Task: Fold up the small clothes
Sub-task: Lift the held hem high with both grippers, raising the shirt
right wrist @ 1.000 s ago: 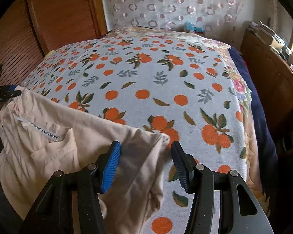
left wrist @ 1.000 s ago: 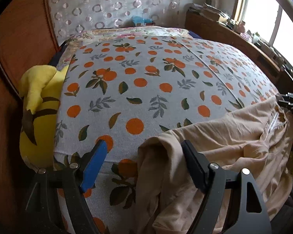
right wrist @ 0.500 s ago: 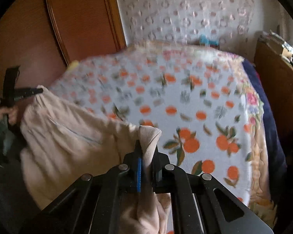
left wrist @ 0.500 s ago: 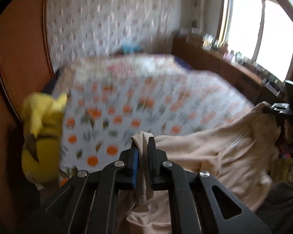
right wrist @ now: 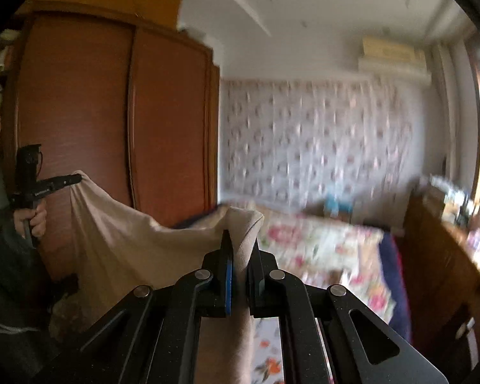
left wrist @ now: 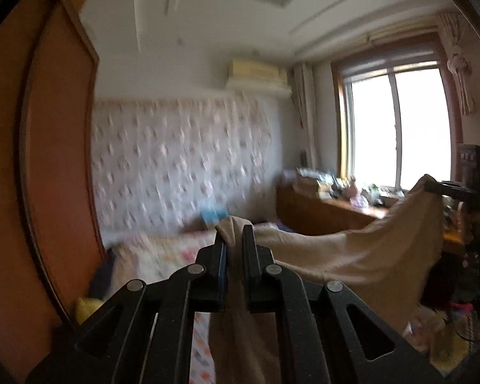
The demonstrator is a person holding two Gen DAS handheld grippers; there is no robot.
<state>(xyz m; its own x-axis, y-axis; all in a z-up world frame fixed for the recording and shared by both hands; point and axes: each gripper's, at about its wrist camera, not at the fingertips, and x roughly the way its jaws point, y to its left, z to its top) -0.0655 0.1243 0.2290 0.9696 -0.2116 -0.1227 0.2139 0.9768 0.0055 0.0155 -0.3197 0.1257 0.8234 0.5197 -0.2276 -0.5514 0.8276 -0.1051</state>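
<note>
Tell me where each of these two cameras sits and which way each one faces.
Left wrist: behind the left tool, facing the window; right tool at far right.
Right wrist: behind the right tool, facing the wardrobe; left tool and a hand at left.
Shared: beige garment stretched between both tools, bed, patterned wall.

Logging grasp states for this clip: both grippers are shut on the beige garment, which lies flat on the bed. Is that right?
Not quite. Both the left gripper and right gripper are shut on the beige garment, but it hangs lifted in the air between them, not flat on the bed. Both wrist views show this.
</note>
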